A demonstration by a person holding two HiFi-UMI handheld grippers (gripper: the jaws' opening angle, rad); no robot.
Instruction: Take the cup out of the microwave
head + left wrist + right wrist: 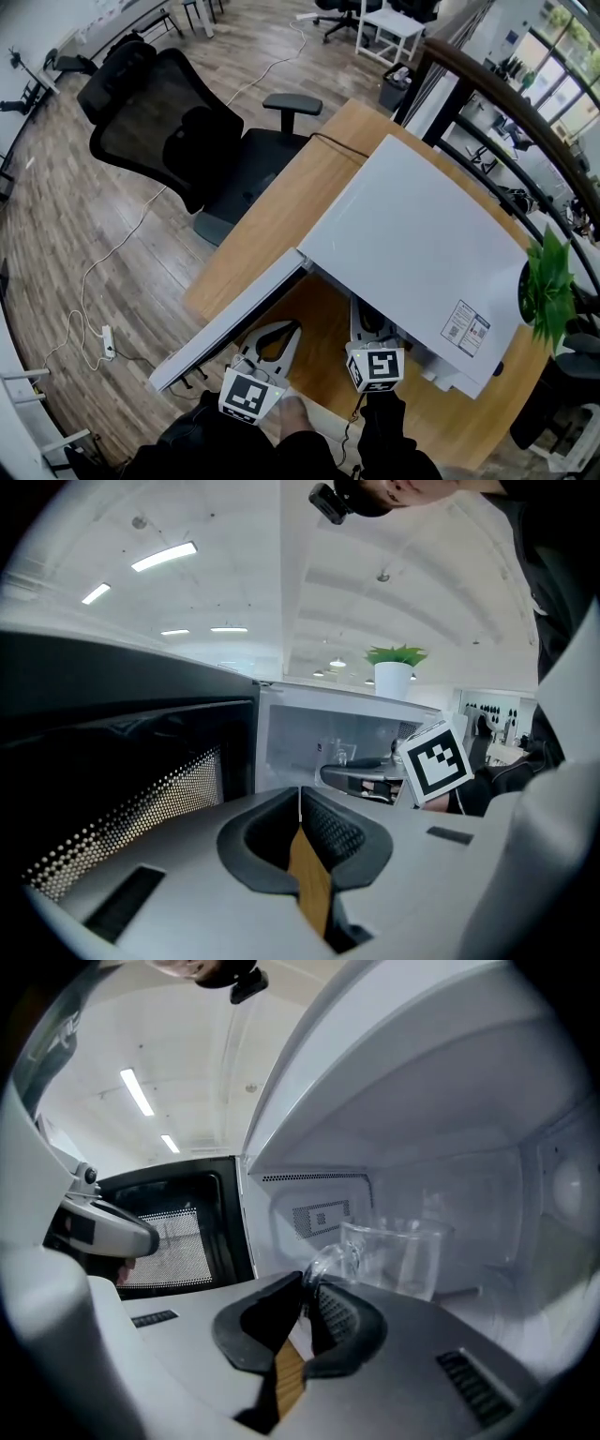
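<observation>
In the upper left of the head view a black office chair (178, 122) is standing on the wood floor, just beside the left edge of the wooden tabletop (272, 216). Toward the lower middle, the microwave's door (234, 319) is hanging wide open, swung out to the left. Just right of it the left hand-held gripper (286, 328) is hovering in front of the opening; in its own view the left hand-held gripper (300, 794) is showing its jaws clenched tip to tip with nothing between them.

Right of that, the right hand-held gripper (367, 323) is reaching in under the top of the white microwave (422, 244). In its own view the right hand-held gripper (307, 1283) is grasping the handle (333, 1258) of the clear glass cup (398, 1255), which is sitting upright inside the cavity, right of centre. At the far right edge a green plant (548, 277) is standing beside the microwave.
</observation>
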